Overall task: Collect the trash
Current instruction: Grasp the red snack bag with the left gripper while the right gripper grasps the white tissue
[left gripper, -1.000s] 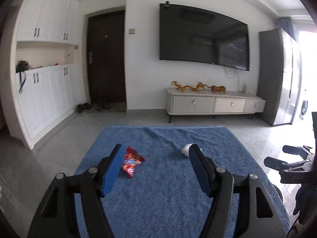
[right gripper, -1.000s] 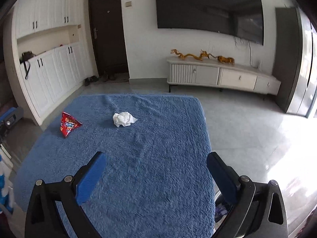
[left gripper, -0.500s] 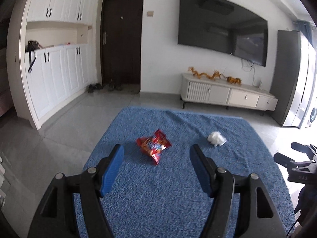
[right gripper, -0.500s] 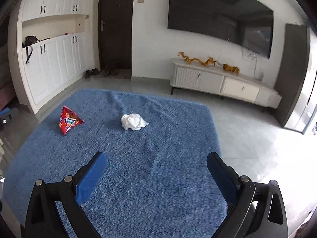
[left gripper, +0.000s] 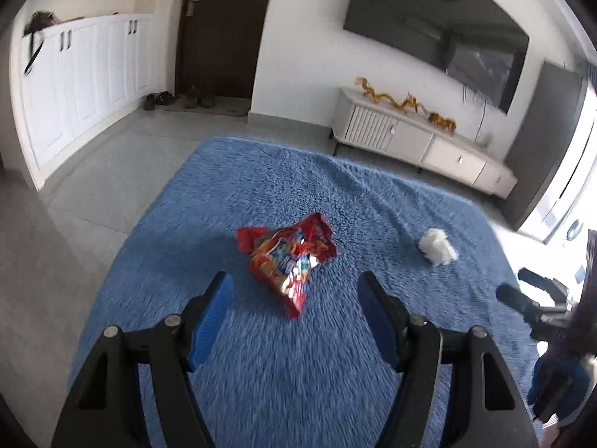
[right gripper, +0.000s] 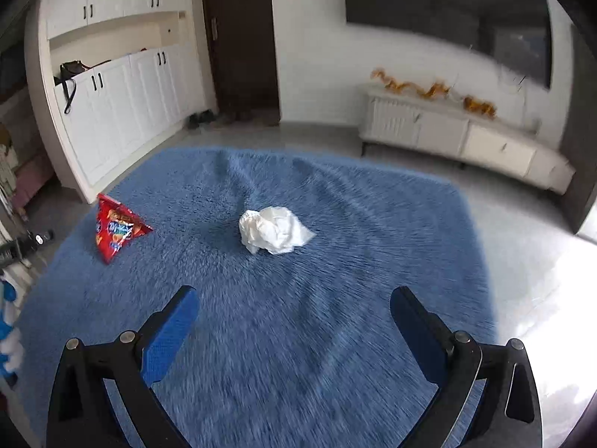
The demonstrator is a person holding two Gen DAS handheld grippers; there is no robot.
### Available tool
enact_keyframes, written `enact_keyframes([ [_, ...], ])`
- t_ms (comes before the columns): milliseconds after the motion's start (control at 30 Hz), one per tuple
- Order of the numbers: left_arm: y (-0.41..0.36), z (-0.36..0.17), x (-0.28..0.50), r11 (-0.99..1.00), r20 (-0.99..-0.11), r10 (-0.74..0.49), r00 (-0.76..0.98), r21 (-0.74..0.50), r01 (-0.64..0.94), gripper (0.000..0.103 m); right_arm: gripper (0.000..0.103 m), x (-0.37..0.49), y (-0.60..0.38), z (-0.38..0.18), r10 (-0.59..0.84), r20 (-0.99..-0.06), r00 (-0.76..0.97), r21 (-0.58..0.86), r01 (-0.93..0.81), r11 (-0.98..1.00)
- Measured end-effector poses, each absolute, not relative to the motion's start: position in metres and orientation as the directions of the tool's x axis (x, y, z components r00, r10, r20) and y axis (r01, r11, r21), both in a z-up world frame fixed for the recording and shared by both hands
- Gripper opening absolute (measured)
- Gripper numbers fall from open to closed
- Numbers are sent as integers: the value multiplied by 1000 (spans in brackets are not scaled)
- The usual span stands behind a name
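— What's the biggest thing in front of you?

— The blue rug (right gripper: 335,298), spread over the pale floor (right gripper: 530,231). Beyond its far edge a long white console (right gripper: 462,138) stands against the wall, with a dark screen (right gripper: 447,11) above it. White cupboards (right gripper: 123,86) run along the left, and a dark door (right gripper: 242,33) sits in the corner between them.

— And the trash?

— Two pieces, both lying on the rug, well apart from each other. A red snack bag (left gripper: 291,257), crumpled and torn open, lies nearer the rug's left edge. A wad of white tissue (right gripper: 272,229) lies around the rug's middle.

— Where are the grippers?

— The left gripper (left gripper: 294,291) hovers above the rug with the bag just ahead of it, the bag's lower tip reaching in between the blue pads (left gripper: 209,321). Its jaws are spread wide and grip nothing. The right gripper (right gripper: 293,306) points at the tissue, which sits ahead of its fingers and apart from them. Its jaws gape wide too, with only bare rug between them.

— Any contact at all?

— I can't see either gripper touching a piece. Both views are a bit blurred.
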State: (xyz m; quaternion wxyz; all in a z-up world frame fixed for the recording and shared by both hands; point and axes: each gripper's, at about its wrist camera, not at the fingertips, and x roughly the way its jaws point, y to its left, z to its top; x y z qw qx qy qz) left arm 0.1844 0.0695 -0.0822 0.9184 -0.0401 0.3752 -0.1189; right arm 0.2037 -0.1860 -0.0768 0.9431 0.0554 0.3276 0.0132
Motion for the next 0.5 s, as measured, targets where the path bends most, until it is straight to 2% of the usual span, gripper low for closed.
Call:
enact_keyframes([
  [233, 47, -105, 235, 979, -710, -169, 683, -43, 198, 68, 102, 273, -185, -89, 135, -633, 762, 181, -24, 983],
  [300, 46, -111, 243, 979, -714, -166, 680, -36, 201, 68, 97, 289, -184, -92, 145, -637, 757, 193, -25, 981],
  [367, 46, -117, 249, 978, -723, -168, 670, -38, 204, 66, 82, 300, -182, -96, 151, -649, 745, 198, -25, 980],
  [400, 47, -119, 250, 977, -726, -176, 664, -47, 207, 55, 76, 304, -181, -98, 156, -658, 736, 200, -29, 979],
  [433, 47, -124, 251, 975, -740, -186, 647, -60, 212, 46, 63, 308, -179, -103, 167, -672, 721, 203, -37, 978],
  [467, 47, -127, 251, 974, -749, -195, 633, -71, 215, 37, 58, 310, -177, -106, 174, -684, 708, 203, -44, 978],
  [500, 49, -129, 251, 973, -750, -203, 629, -83, 216, 33, 56, 308, -174, -109, 164, -689, 705, 187, -46, 981],
])
